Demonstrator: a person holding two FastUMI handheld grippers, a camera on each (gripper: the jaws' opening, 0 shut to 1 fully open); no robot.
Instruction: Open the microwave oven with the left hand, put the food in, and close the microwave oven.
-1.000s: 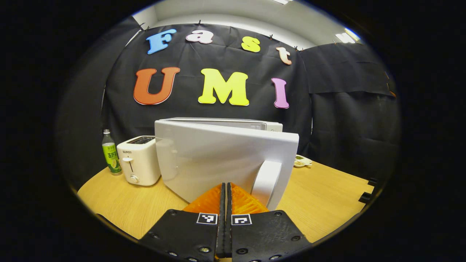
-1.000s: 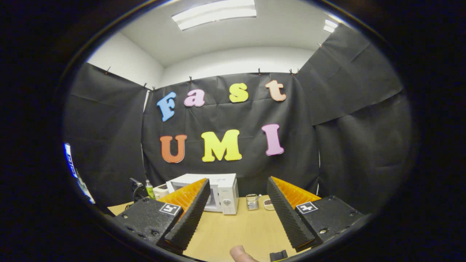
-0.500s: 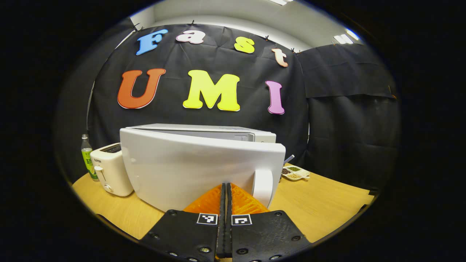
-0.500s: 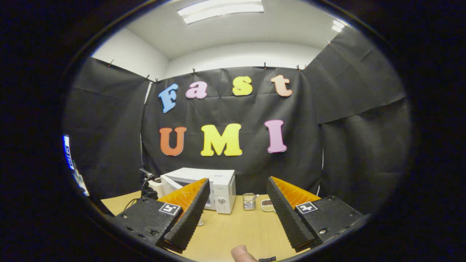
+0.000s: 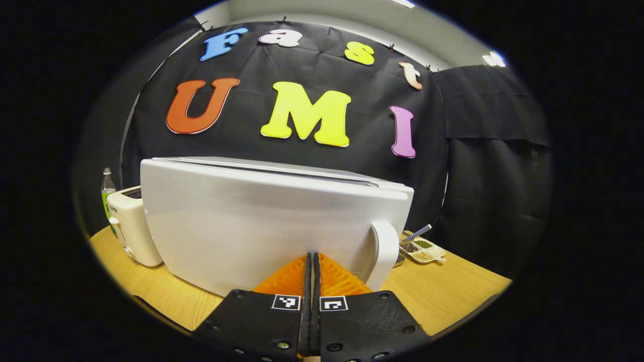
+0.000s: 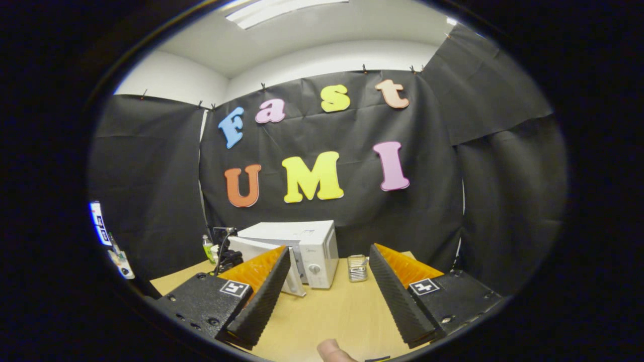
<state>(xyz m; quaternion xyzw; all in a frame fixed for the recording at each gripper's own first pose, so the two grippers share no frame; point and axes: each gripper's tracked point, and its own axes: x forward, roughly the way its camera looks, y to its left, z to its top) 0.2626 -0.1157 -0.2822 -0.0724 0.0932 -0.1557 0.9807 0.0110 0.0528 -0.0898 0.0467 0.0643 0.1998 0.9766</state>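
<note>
The microwave (image 5: 271, 221) stands toward the back edge of the wooden table (image 5: 443, 286), and its white door (image 5: 261, 226) is swung part-way out toward the left gripper (image 5: 312, 264). That gripper's orange fingers (image 5: 289, 276) are pressed together with nothing between them, their tips close against the door's outer face, just beside the curved white handle (image 5: 385, 251) at the door's free edge. In the right gripper view the right gripper (image 6: 324, 271) hangs well back from the microwave, fingers (image 6: 261, 286) spread and holding nothing, with a fingertip (image 6: 332, 349) at the bottom of the view.

The door looks stiff, smooth and light on its hinge; its glossy face would likely let closed tips slide, so the handle, or a flat push near that free edge, is the better purchase. The body looks heavy enough to stay put under a gentle push

A toaster (image 5: 132, 226) and a green bottle (image 5: 107, 193) sit by the table's left edge, a divided dish (image 5: 422, 250) near the back right
</note>
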